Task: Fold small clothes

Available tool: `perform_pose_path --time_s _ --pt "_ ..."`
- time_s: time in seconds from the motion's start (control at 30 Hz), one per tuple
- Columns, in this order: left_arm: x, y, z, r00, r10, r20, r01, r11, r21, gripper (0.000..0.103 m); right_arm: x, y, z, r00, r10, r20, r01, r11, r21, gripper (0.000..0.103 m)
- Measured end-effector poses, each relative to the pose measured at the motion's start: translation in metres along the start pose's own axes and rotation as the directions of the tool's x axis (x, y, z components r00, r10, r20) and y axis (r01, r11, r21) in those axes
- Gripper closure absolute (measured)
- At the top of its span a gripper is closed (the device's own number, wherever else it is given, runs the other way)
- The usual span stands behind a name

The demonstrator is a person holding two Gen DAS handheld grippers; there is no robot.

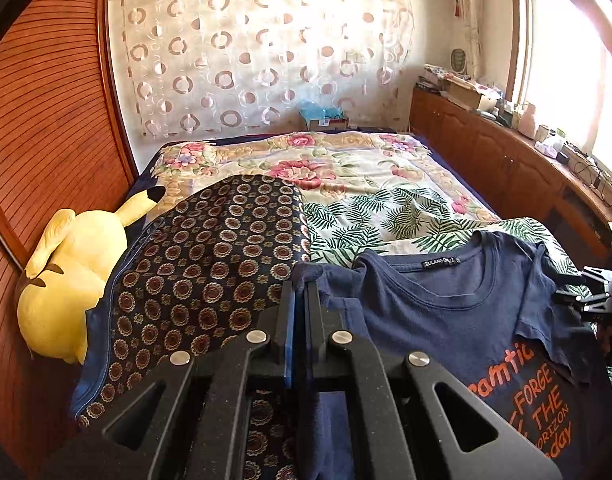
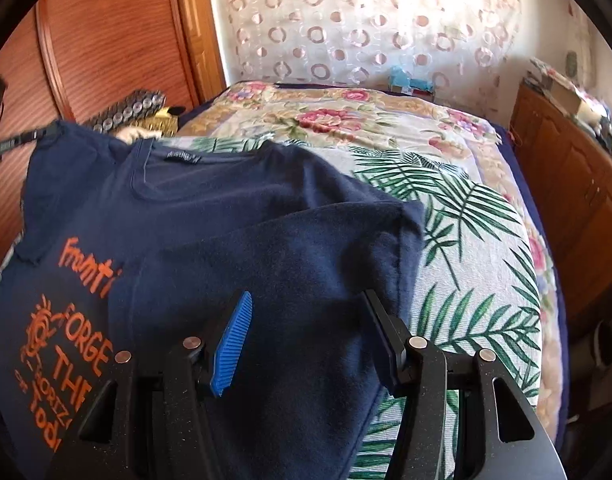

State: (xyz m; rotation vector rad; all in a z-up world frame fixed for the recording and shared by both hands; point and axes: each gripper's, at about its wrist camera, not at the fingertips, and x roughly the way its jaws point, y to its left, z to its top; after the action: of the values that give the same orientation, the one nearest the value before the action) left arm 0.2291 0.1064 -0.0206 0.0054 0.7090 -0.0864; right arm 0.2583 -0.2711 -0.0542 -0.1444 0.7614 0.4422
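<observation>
- The navy T-shirt (image 1: pixel 446 320) carries orange print on its chest. In the left wrist view the top line reads "…amtic", cut off at its start by a fold; below it stand "FORGE…", "…THE", "…ORIZON" and "…day", each partly hidden.
- In the right wrist view the same T-shirt (image 2: pixel 210 200) shows "Fromti…" in orange, then "FORGE", "THE", a smaller "…ORIZ…" and "Toda…", beside an orange sun-like swirl sign; the folded-over side covers the line ends.
- The neck label (image 1: pixel 440 263) inside the collar is black with small white capitals, roughly "…ULANG…"; the rest is too small to read.
- In the right wrist view the neck label (image 2: pixel 185 157) cannot be read.
</observation>
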Motion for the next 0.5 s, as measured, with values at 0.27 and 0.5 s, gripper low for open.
perform_pose_path --time_s 0.27,0.5 --pt "0.002 -0.008 -0.007 0.999 -0.042 0.016 0.042 0.999 -0.009 0.098 -0.011 -0.036 0.018 0.999 -0.018 0.029 0.015 0.996 0.087 0.046" --pt "-0.006 -0.018 -0.016 0.997 -0.072 0.026 0.072 0.997 0.008 0.098 0.016 -0.040 0.028 0.997 -0.070 -0.022 0.072 0.996 0.061 0.046"
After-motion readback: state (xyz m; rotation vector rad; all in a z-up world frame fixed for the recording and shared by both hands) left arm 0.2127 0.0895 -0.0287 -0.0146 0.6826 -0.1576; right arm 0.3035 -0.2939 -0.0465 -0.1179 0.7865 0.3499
